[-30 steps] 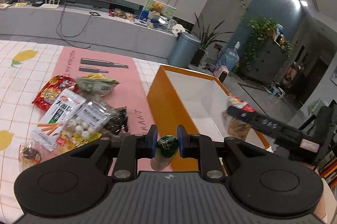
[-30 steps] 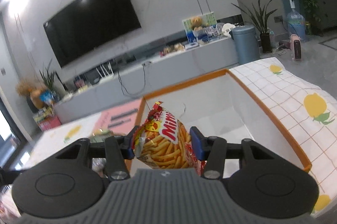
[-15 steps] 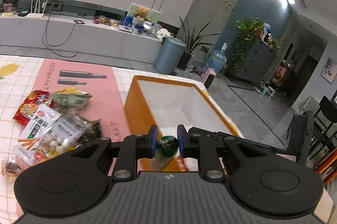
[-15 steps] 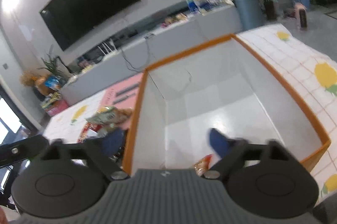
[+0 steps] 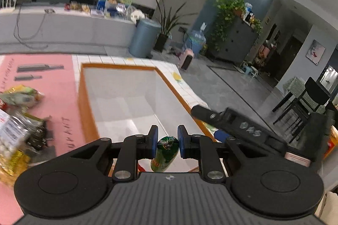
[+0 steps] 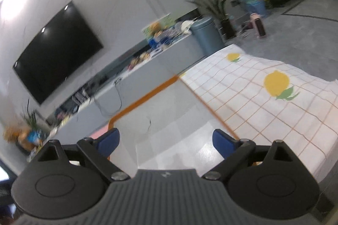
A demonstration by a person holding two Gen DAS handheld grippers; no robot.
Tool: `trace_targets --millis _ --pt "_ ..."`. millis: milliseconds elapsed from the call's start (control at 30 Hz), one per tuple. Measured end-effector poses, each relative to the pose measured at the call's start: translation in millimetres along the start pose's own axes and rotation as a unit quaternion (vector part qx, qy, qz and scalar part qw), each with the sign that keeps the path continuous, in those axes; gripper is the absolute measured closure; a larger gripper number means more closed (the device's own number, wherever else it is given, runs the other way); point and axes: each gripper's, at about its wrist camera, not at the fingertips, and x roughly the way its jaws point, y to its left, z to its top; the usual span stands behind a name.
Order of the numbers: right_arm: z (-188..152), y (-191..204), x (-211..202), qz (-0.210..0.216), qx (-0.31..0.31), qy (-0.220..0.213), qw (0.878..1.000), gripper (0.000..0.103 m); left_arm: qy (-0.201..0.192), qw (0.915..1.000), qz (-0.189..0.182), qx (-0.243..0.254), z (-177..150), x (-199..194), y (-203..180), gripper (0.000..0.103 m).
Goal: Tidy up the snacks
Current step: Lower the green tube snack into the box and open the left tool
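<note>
My left gripper [image 5: 168,143] is shut on a small green snack packet [image 5: 165,152] and holds it over the near end of the orange-rimmed white box [image 5: 169,85]. My right gripper [image 6: 166,140] is open and empty above the same box [image 6: 145,98]; it also shows in the left wrist view [image 5: 230,123] over the box's right rim. A pile of snack packets [image 5: 17,125] lies on the pink mat [image 5: 55,89] left of the box.
The table has a white checked cloth with lemon prints [image 6: 276,85]. Its far and right edges drop to the grey floor [image 5: 221,85]. A grey bin [image 5: 143,37] and a long counter [image 5: 52,28] stand beyond the table.
My right gripper opened and dropped the red fries bag into the box, then rose and turned right. My left gripper moved right over the box with the green packet.
</note>
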Motion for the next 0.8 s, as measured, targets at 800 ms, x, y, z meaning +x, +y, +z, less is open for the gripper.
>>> trace_targets --millis 800 --pt "2 8 10 0.004 -0.009 0.000 1.000 0.011 0.079 0.9960 0.039 -0.018 -26 61 2 0.057"
